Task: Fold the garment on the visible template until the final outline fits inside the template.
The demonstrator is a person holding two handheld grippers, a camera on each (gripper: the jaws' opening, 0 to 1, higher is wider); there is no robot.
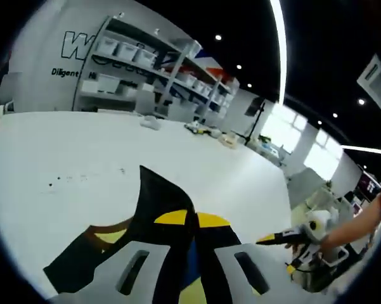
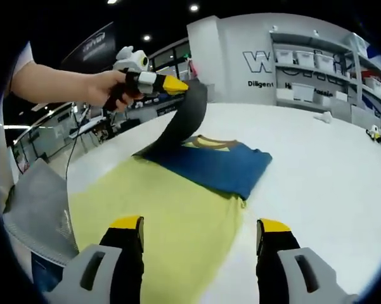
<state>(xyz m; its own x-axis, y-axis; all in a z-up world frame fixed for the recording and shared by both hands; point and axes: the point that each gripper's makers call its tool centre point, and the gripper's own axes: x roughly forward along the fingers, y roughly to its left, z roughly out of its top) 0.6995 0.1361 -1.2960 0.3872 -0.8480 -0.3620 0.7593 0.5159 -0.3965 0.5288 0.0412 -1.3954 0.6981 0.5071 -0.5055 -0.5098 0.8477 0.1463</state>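
Left gripper view: left gripper (image 1: pixel 185 223) clamped on a dark fold of the garment (image 1: pixel 155 209), yellow-tipped jaws pinched together on the cloth and lifting it off the white table (image 1: pixel 114 152). Dark fabric hanging from the jaws in a limp sheet, a gold trim band showing lower left. Right gripper (image 1: pixel 291 239) visible at lower right, held in a person's hand (image 1: pixel 333 237), off the cloth. Shelving with bins (image 1: pixel 146 63) far behind.

Right gripper view: right gripper (image 2: pixel 200 231) with jaws wide apart and nothing between them, poised above the yellow-green template (image 2: pixel 165 234) lying flat on the table (image 2: pixel 317 164). Blue part of the garment (image 2: pixel 219 161) resting on the far end of the template, its right edge looking to reach slightly past onto the table. Dark portion curling upward in a strip to the left gripper (image 2: pixel 177 85), gripped in a hand (image 2: pixel 108 88).

Handling, judged: light, soft, fully limp; no stiffness to hold a crease unaided, likely to slide a little on the smooth top. Best taken by pinching an edge or corner, both layers together, the free gripper taking the opposite corner so the fold lands square.
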